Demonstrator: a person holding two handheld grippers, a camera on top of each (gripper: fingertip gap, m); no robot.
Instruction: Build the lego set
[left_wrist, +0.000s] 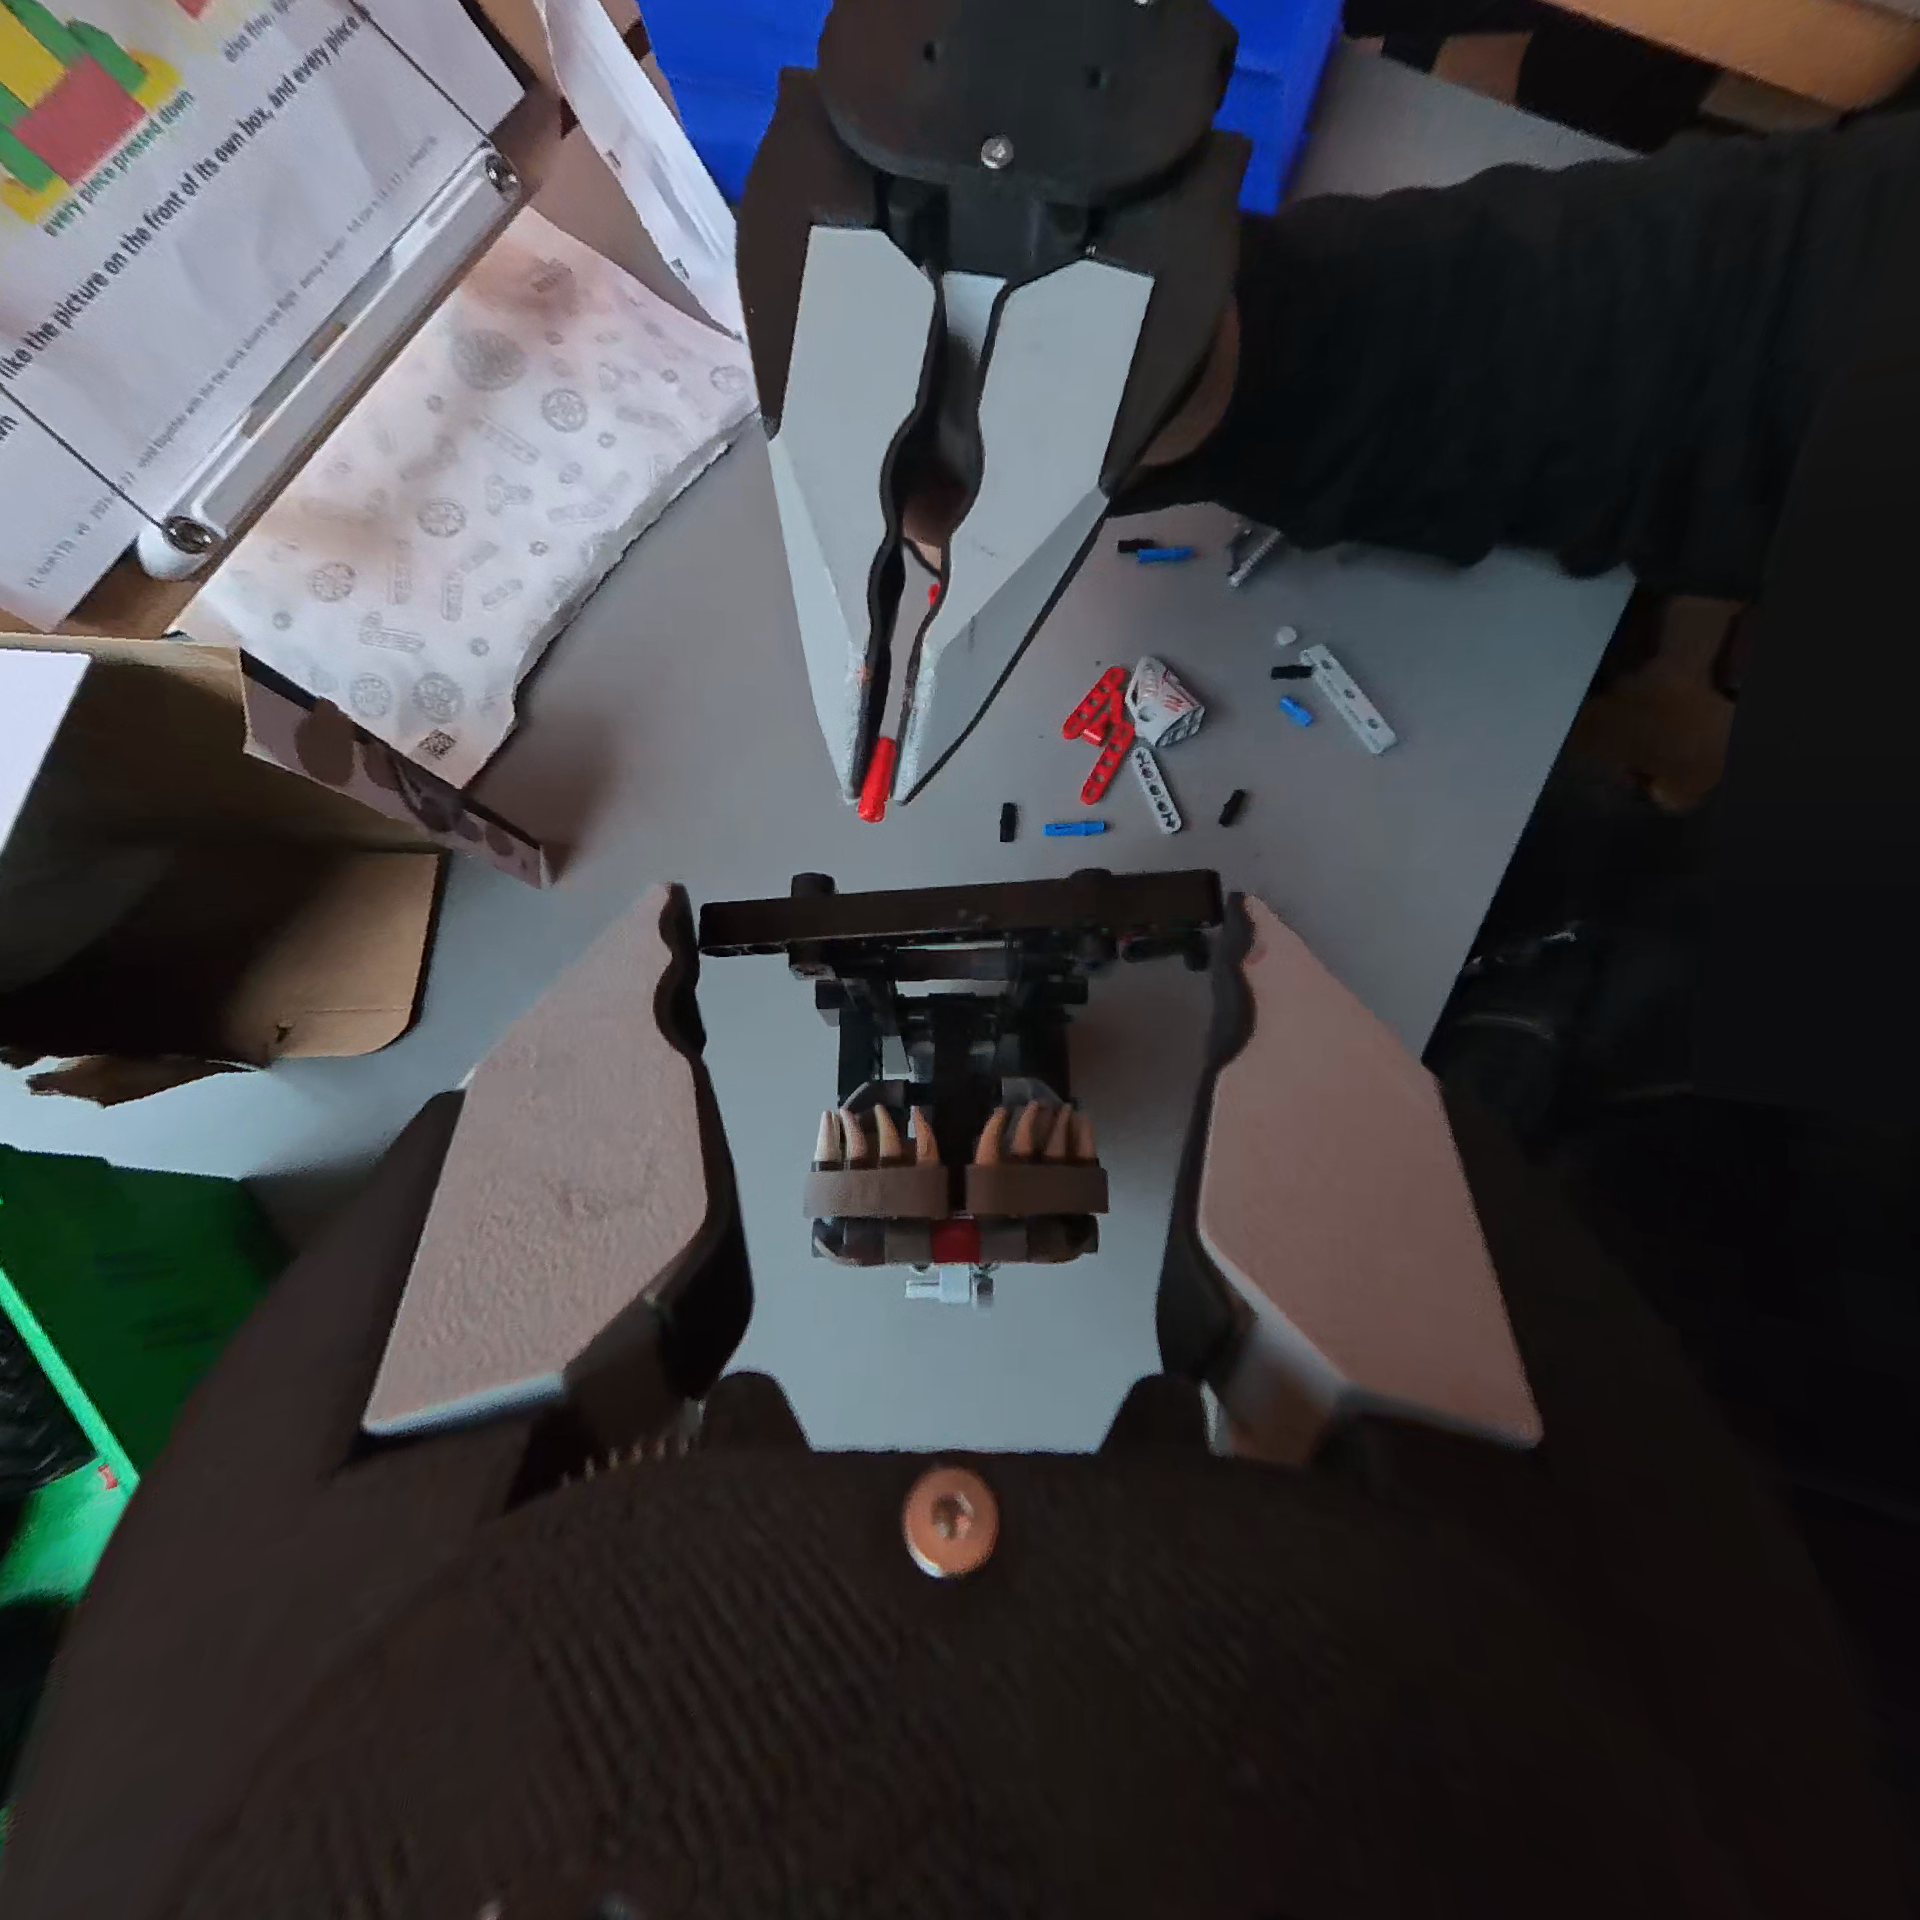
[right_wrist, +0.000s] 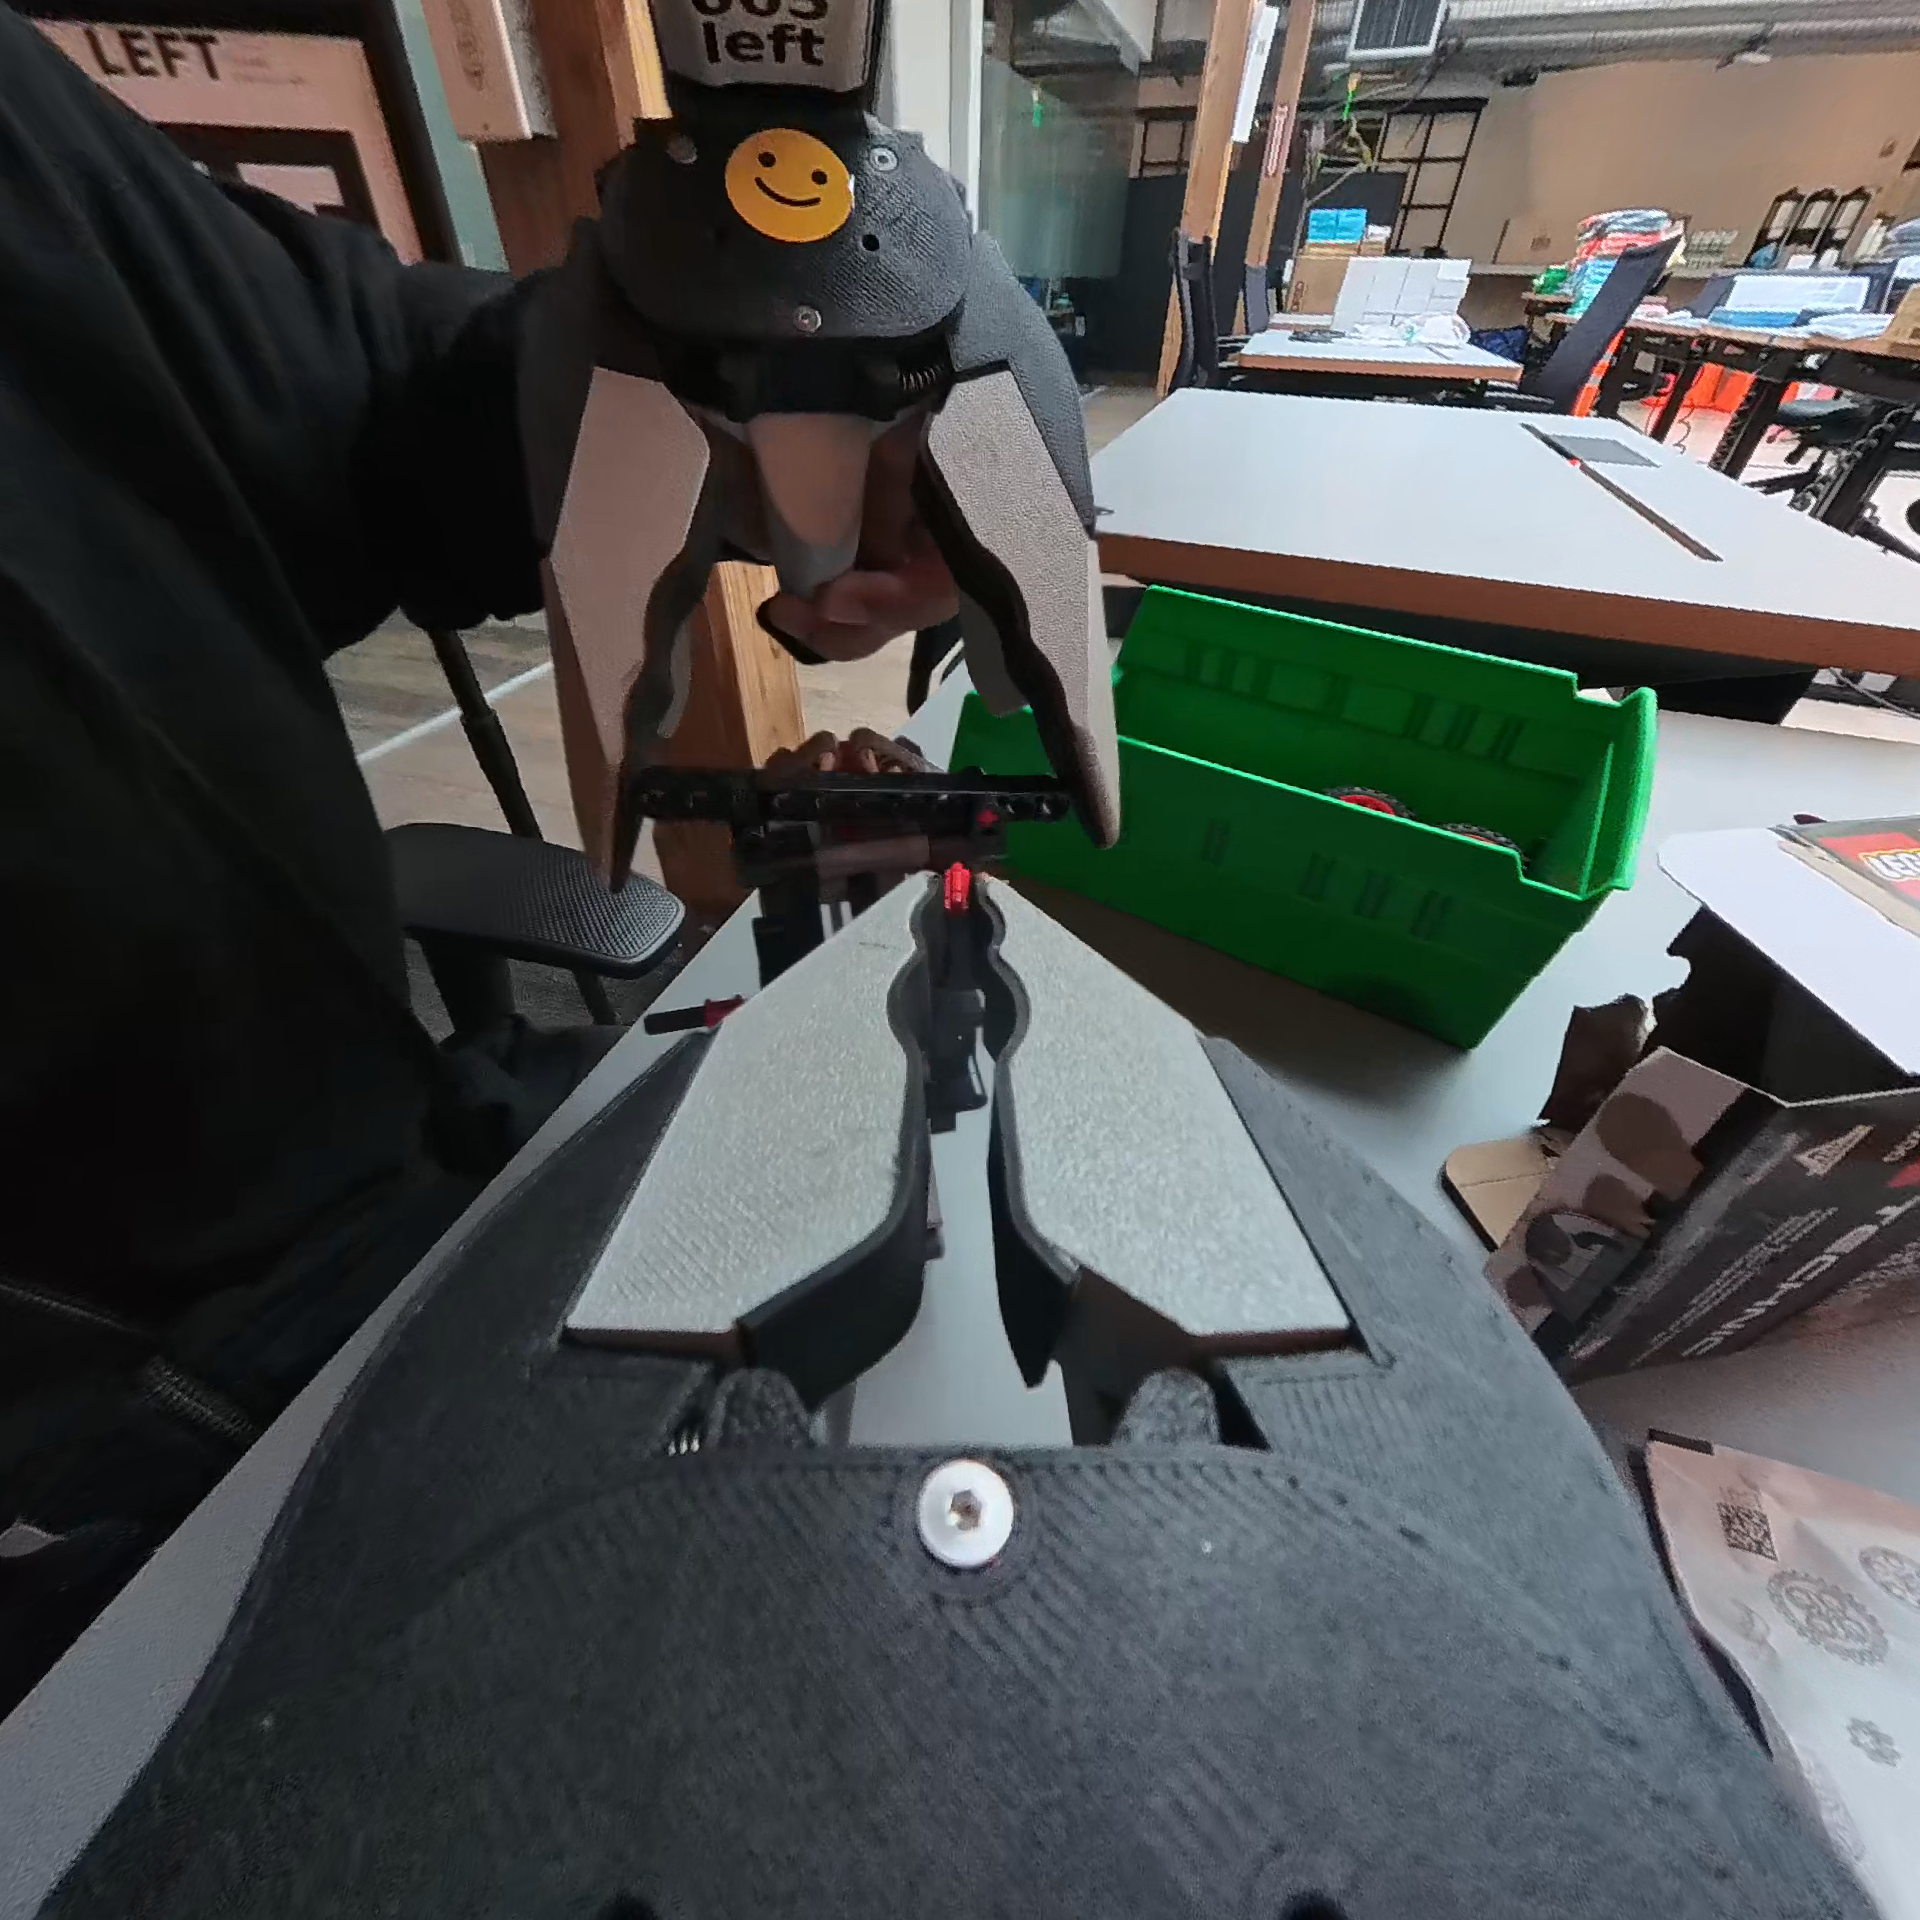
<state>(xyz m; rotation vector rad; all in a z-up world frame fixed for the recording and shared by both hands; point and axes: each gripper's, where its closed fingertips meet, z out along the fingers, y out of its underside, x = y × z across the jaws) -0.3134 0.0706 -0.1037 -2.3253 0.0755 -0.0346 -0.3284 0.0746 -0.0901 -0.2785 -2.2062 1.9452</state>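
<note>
Now left hand-held gripper (left_wrist: 956, 925) clamps black lego model (left_wrist: 951, 1039); right hand-held gripper (right_wrist: 956, 883) pinches red pin (right_wrist: 955, 885).

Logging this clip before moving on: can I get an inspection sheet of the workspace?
Surface: grey table, mostly bare.
Job's things: black model with teeth; red pin; loose pieces.
Clutter: cardboard box, patterned paper bag, instruction sheet, green bin.
Grippers: left hand-held gripper spans the model's beam; right hand-held gripper pinches the pin.
Cables: nothing seen.
Surroundings: office tables, chair.
</note>
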